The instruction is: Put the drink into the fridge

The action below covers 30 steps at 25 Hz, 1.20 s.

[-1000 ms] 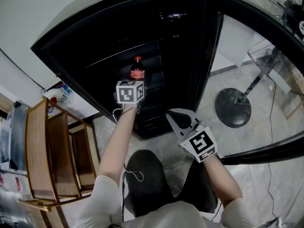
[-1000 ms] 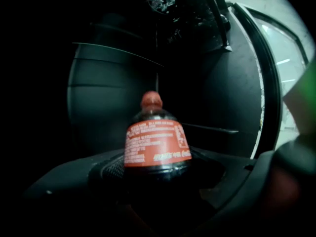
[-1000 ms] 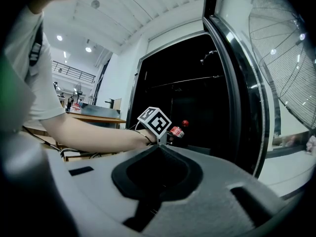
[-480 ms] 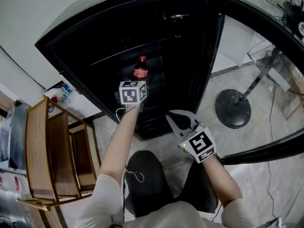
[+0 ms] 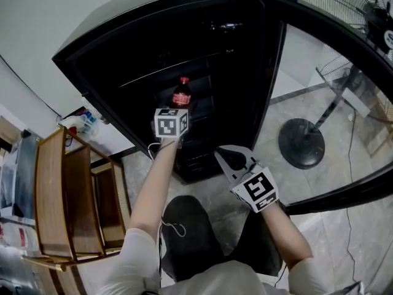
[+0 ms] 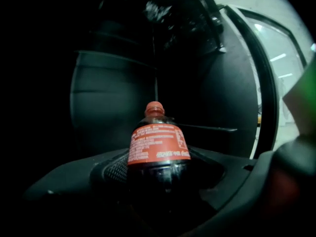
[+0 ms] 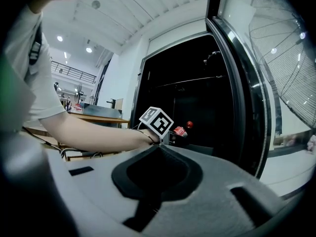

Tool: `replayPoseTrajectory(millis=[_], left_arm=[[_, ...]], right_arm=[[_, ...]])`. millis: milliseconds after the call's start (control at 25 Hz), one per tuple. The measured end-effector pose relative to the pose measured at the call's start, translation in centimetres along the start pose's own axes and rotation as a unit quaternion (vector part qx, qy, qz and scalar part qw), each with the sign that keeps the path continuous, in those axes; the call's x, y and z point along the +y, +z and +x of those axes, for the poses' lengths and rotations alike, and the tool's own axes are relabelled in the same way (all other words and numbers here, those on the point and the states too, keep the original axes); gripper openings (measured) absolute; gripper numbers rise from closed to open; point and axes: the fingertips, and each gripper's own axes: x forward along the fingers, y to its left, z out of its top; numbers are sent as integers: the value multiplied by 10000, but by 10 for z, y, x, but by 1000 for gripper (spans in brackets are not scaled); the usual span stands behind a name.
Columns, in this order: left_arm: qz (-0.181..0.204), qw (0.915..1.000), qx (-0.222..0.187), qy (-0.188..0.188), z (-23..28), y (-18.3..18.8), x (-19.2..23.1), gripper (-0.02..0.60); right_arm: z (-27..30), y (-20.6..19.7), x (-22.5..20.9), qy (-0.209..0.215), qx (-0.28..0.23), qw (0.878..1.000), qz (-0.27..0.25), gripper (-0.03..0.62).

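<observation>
The drink is a cola bottle with a red cap and red label, upright between the jaws of my left gripper, which is shut on its dark lower body. The left gripper view shows the bottle held in my left gripper before the dark fridge interior. The black fridge stands open, and the bottle is at its opening, level with a shelf. My right gripper hangs lower right, shut and empty. The right gripper view shows the right gripper and the bottle far off.
The fridge's glass door swings open to the right. A standing fan's round base sits on the floor behind it. A wooden shelf unit stands at the left. A person's knees and dark trousers are below.
My left gripper has carried the bottle slightly rightward and closer to the fridge opening. The right gripper has hardly moved.
</observation>
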Motion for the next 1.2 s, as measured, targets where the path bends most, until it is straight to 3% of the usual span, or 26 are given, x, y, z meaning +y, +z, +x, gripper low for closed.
replayPoseTrajectory(millis=[160, 440, 480, 560, 800, 1200], left_arm=[[32, 9990, 429, -87, 8, -2, -2, 303], [78, 9996, 238, 91, 16, 6, 1, 308], [101, 9997, 214, 108, 16, 8, 1, 273], [196, 9996, 182, 110, 17, 10, -1, 259], [202, 9996, 150, 84, 16, 5, -2, 288], [140, 9984, -533, 129, -32, 31, -10, 288]], right_arm=[[0, 3, 4, 50, -47, 10000, -20, 2], [-3, 0, -3, 8, -45, 10000, 25, 2], [-4, -2, -5, -8, -38, 10000, 41, 2], [-4, -5, -7, -41, -29, 10000, 55, 2], [-5, -4, -7, -35, -10, 10000, 33, 2], [-11, 6, -12, -116, -103, 9999, -11, 2]])
